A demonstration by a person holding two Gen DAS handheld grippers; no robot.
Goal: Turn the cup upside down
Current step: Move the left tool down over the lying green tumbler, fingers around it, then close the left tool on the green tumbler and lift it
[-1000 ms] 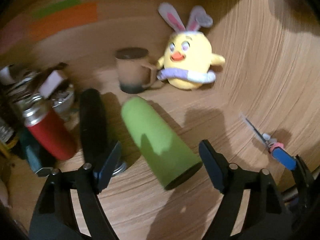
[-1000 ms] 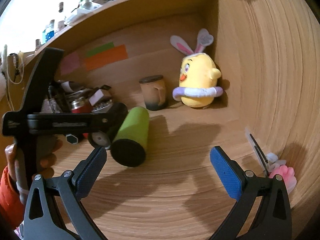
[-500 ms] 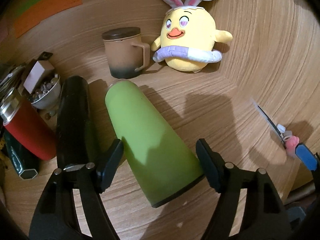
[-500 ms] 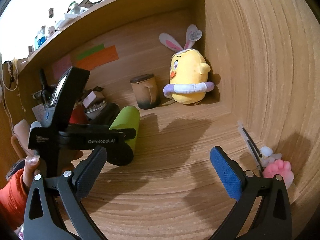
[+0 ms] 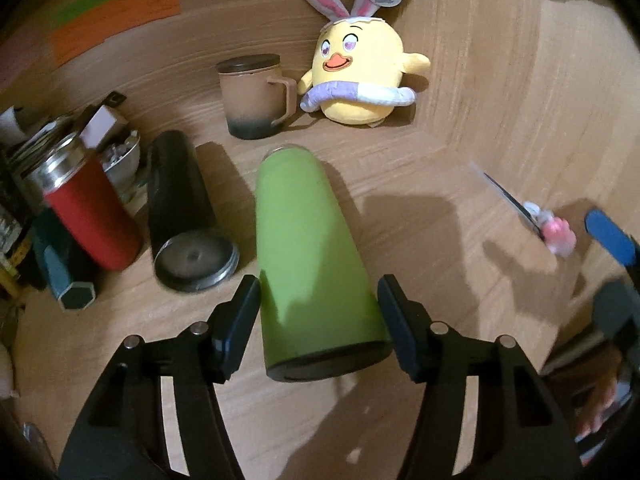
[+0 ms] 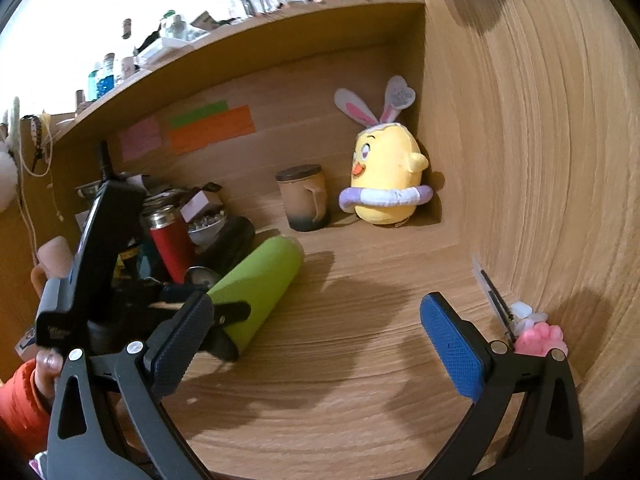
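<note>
With the left tongs wide around the lying green cup and the right tongs wide and empty, close squarely near its dark base before lifting it off the desk.

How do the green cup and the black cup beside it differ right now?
The green cup sits between the left gripper's fingers; the black cup is untouched. The green cup's near end is a dark, closed-looking face, whereas the black cup's near end shows a metal-rimmed disc. The green cup lies further from the red flask; the black cup lies right next to it. Both lie on their sides on the wooden shelf.
</note>
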